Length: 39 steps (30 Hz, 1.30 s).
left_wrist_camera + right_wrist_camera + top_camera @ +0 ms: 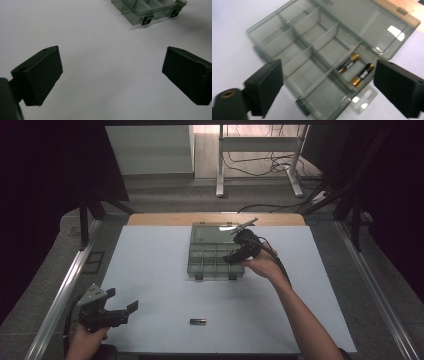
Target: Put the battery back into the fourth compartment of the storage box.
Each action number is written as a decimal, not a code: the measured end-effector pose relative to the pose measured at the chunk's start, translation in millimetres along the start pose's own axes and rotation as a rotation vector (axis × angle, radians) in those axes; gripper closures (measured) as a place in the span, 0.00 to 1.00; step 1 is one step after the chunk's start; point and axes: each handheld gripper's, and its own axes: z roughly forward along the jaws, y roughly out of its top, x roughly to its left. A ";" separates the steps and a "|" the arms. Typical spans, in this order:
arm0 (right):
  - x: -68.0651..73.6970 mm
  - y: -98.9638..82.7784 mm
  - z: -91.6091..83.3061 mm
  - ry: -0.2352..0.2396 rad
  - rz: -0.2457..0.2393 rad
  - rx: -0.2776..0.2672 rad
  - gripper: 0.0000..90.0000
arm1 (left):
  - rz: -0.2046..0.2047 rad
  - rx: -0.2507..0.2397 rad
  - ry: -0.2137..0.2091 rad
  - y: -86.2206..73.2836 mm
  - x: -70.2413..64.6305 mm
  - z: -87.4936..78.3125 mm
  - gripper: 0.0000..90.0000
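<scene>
Two batteries (pixel 355 70) lie side by side in one compartment of the clear organiser box (pixel 294 47), the one at a front corner beside a latch tab; they rest lengthwise between the dividers, apart from each other, so each is judged to have been set down singly; the other compartments that can be seen hold nothing. The box lid (pixel 216 233) lies folded back flat toward the far wooden edge (pixel 160 218), which leaves every cell open from above. A third battery (pixel 197 321) lies loose on the white table (pixel 150 270) near the front edge, well apart from the box; it is judged the next item for collection.

The right gripper (pixel 239 251) hangs over the right front part of the box, jaws spread wide with nothing between them, consistent with a release into that corner compartment; the right gripper view is blurred, so fine contact cannot be confirmed. The left gripper (pixel 123 314) sits low at the front left corner of the table, jaws wide and bare, pointed across open surface toward the box's two black latches (pixel 147 20).

Clearances: broad open table lies between box and loose battery; the path is unobstructed; the battery's nearness to the front edge is a roll-off risk; the dividers leave little room for the pads.
</scene>
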 end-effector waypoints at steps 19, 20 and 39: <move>55.5 -26.6 -19.8 0.049 -0.087 -0.049 0.00 | 0.005 0.001 0.004 0.2 -0.9 0.2 0.04; 57.2 -27.8 -19.7 0.044 -0.087 -0.039 0.00 | 0.005 0.002 0.004 0.2 -1.0 0.2 0.04; 100.5 -40.8 -21.9 0.082 -0.150 0.016 0.10 | 0.003 -0.003 0.004 0.1 -0.9 -0.4 0.04</move>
